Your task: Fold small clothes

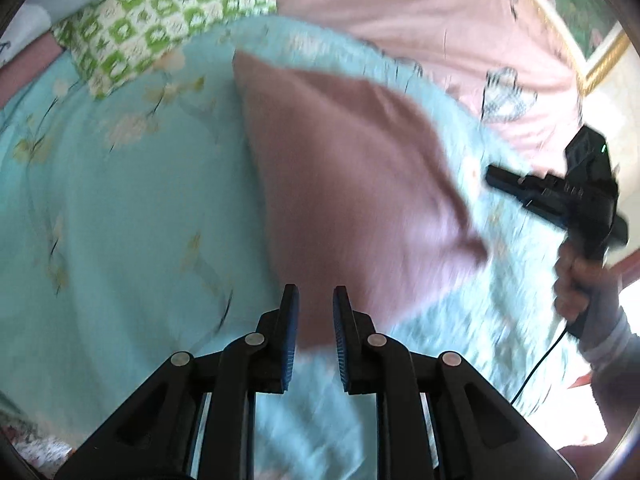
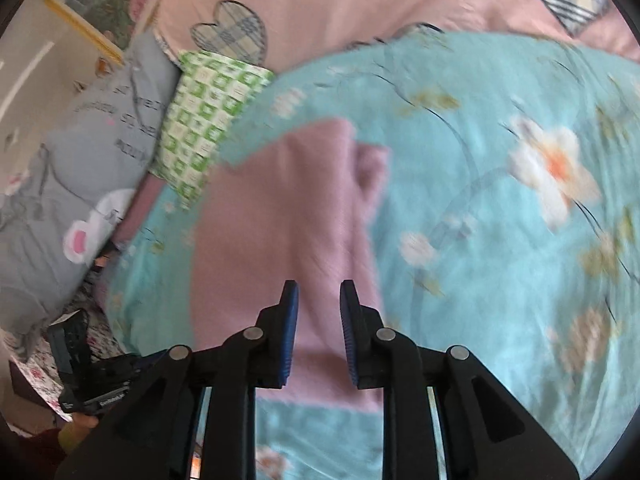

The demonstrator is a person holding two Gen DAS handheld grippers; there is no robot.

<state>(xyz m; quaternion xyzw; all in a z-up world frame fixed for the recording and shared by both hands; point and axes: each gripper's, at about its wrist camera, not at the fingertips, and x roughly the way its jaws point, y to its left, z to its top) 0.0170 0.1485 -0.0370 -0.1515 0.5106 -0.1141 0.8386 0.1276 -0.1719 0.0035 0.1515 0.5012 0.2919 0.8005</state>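
Observation:
A small mauve-pink garment lies flat on the light blue floral quilt. It also shows in the right wrist view, with a folded flap near its top right. My left gripper hovers over the garment's near edge, open and empty. My right gripper hovers over the garment's near part, open and empty. The right gripper also shows in the left wrist view, held by a hand, to the right of the garment. The picture is blurred by motion.
A green-and-white checked cushion lies at the quilt's far edge, also in the right wrist view. A pink sheet covers the bed behind. A grey printed pillow lies to the left. A gold-framed picture hangs on the wall.

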